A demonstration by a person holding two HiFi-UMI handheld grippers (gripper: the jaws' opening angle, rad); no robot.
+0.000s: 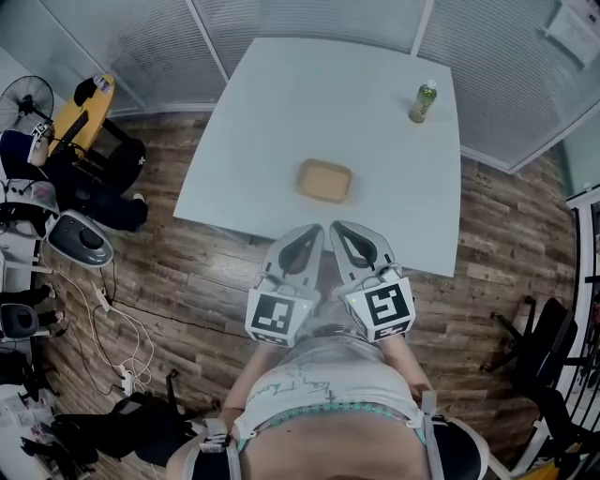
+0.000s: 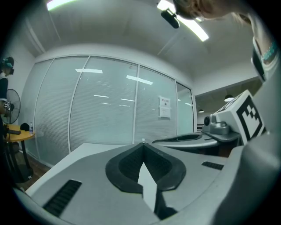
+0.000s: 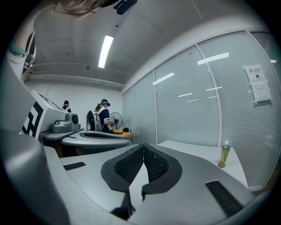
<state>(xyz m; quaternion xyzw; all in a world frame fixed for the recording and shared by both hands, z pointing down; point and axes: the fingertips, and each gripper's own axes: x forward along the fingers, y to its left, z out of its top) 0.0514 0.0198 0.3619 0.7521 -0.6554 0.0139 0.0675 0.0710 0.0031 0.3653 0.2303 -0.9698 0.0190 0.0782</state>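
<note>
Both of my grippers hang side by side above the near edge of a white table [image 1: 281,112]. My left gripper [image 1: 312,232] is shut with nothing in it, its black pads meeting at the tip [image 2: 142,143]. Just to its right, my right gripper [image 1: 339,228] is also shut and empty [image 3: 143,145]. A shallow brown tray [image 1: 324,180] lies on the table just beyond both tips. A green bottle [image 1: 424,101] with a white cap stands at the far right corner, and it also shows in the right gripper view [image 3: 225,155]. Each gripper view shows the other gripper alongside.
Frosted glass partitions [image 1: 309,19] enclose the table's far sides. A standing fan [image 1: 28,96], a yellow round table [image 1: 82,111], chairs and loose cables [image 1: 112,328] crowd the wooden floor at the left. A black chair [image 1: 544,349] stands at the right. People [image 3: 103,115] stand far off.
</note>
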